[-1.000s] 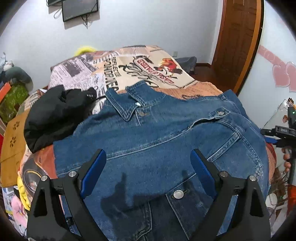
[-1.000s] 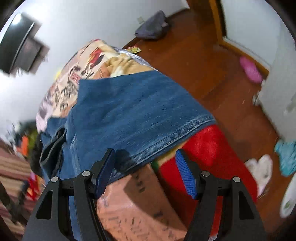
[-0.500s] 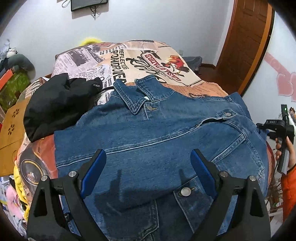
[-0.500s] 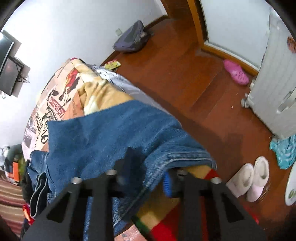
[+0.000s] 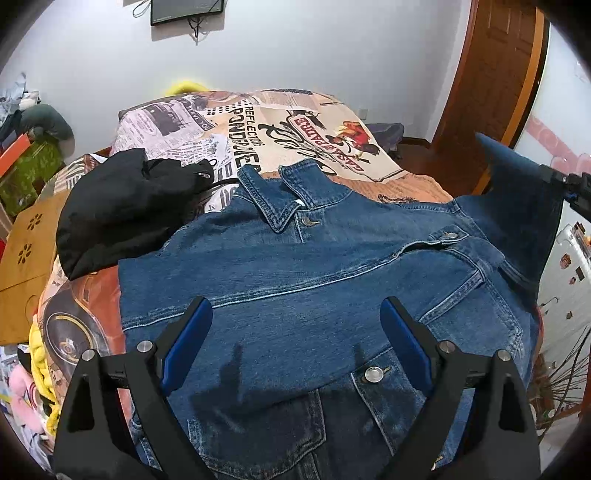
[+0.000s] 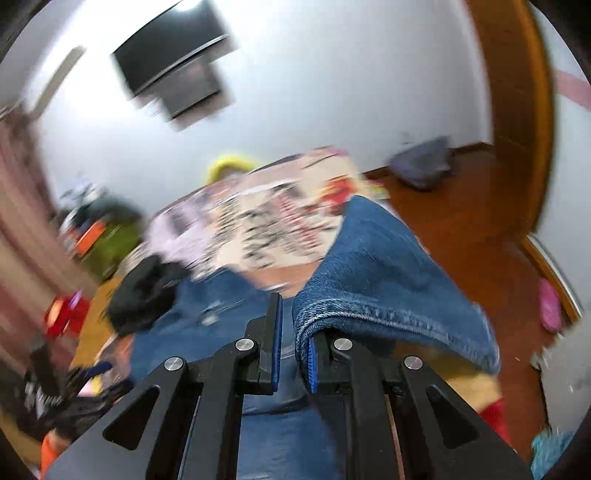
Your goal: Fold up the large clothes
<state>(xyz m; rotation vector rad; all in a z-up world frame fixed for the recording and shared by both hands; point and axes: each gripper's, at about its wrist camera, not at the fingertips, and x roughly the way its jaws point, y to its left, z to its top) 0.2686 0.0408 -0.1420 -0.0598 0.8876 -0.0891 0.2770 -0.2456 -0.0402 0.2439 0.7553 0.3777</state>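
One sleeve between right tongs

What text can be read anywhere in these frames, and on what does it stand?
"REFLECTIONS": bedspread, partly legible.
"PONDPINE" or similar: same bedspread, uncertain.
"CASA DE PADRES" or similar: red banner print, seen upside down, uncertain.
Newspaper print: too small.
Right wrist view: too blurred.

Printed bedspread covered the bed. Black garment lay bunched at its left. Wall-mounted screen above. Wooden door at right. Grey bundle on floor, possibly a bag.
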